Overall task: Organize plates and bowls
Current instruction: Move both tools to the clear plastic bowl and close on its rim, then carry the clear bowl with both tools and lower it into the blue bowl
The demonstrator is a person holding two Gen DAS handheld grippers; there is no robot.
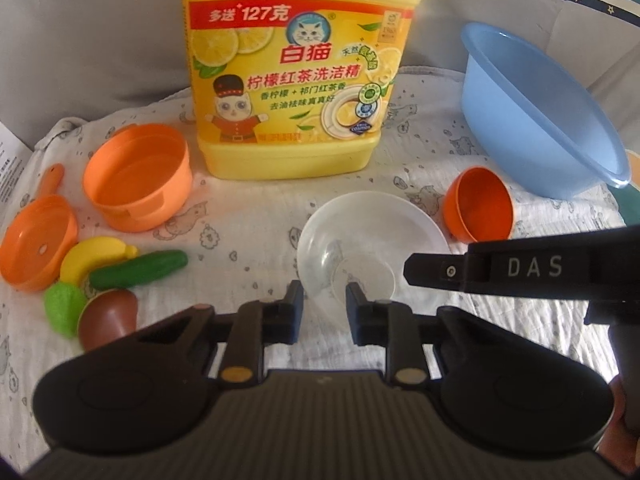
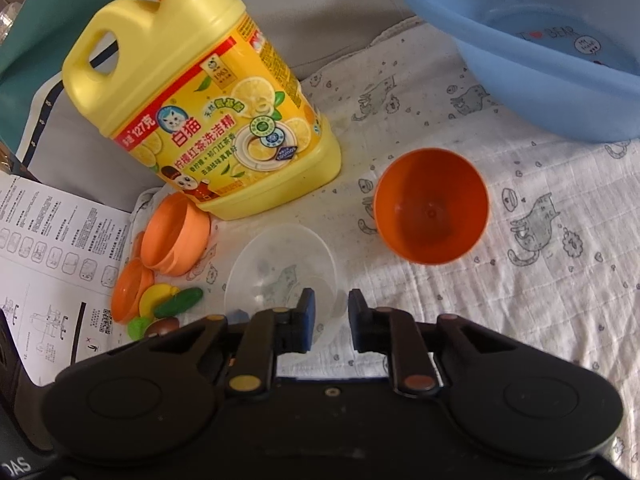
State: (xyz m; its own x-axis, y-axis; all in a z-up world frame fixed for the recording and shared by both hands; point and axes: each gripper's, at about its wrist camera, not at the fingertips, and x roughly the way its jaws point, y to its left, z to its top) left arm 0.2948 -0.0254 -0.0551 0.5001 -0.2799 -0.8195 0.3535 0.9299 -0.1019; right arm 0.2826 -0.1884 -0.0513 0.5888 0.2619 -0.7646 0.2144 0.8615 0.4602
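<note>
A clear plastic bowl (image 1: 372, 240) sits on a white plate (image 1: 424, 220) on the printed cloth, straight ahead of my left gripper (image 1: 324, 296), whose fingers stand open at the bowl's near rim. My right gripper (image 2: 331, 304) is open too, its left finger over the clear bowl's (image 2: 280, 272) near rim; its body (image 1: 520, 268) shows in the left wrist view at the right of the bowl. A small orange bowl (image 1: 480, 204) lies tilted to the right (image 2: 432, 208). A blue basin (image 1: 536, 120) leans at the far right (image 2: 532, 52).
A yellow detergent jug (image 1: 296, 68) stands behind the bowls (image 2: 208, 120). An orange pot (image 1: 140, 176), an orange pan (image 1: 36, 240), toy banana (image 1: 96, 260), cucumber (image 1: 140, 274) and other toy food lie at the left. A printed sheet (image 2: 48, 248) lies far left.
</note>
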